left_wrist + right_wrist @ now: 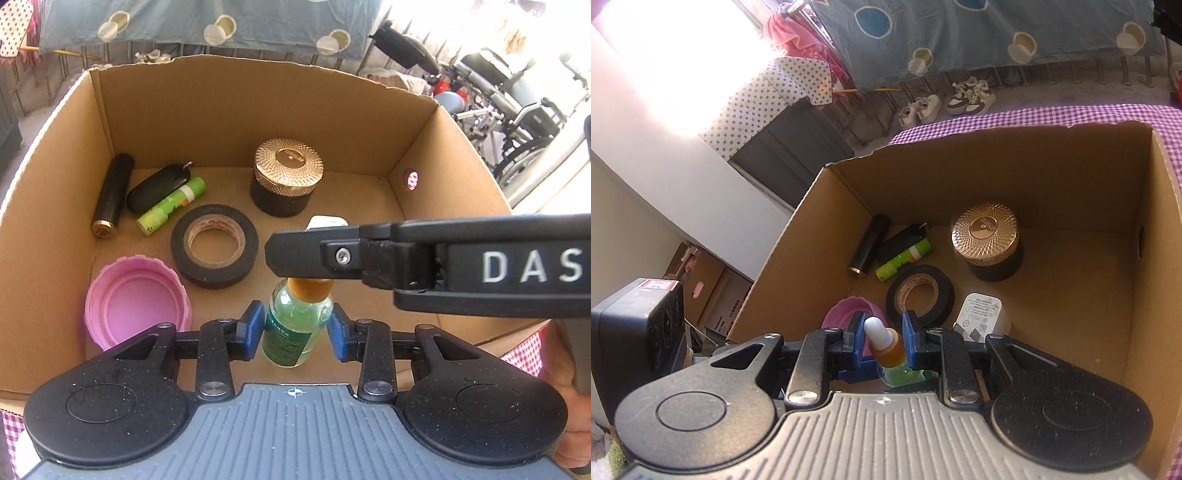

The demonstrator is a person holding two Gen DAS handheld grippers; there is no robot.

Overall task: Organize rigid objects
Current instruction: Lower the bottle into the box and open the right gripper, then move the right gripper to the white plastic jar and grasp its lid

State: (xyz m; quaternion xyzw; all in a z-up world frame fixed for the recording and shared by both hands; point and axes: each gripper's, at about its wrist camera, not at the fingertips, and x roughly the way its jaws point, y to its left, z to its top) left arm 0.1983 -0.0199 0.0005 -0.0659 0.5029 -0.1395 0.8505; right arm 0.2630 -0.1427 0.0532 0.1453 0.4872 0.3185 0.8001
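1. Left hand-held gripper (296,329) sits low centre in its own view, blue pads on either side of a small green dropper bottle (295,325); slim gaps show at both sides of the glass, so the jaws stand open around it.
2. Right hand-held gripper (880,341) reaches in from the right edge of the left view and crosses above the bottle's amber collar.
3. Over in the right view, the right hand-held gripper's pads flank the white bulb and amber collar of the bottle (886,347); whether they actually press it, I cannot tell.
4. That bottle stands upright inside the cardboard box (236,110), near the front edge, low in both frames.
5. Left of it lies a pink lid (136,299), open side up.
6. Just behind, a black tape roll (214,245) lies flat.
7. Upper left of the box floor: a black tube (112,195), a dark key fob (159,186) and a green stick (171,205), lying close together.
8. Centre back, a dark jar with a gold lid (288,177).
9. Right view, a white charger (982,314) lies beside the tape.
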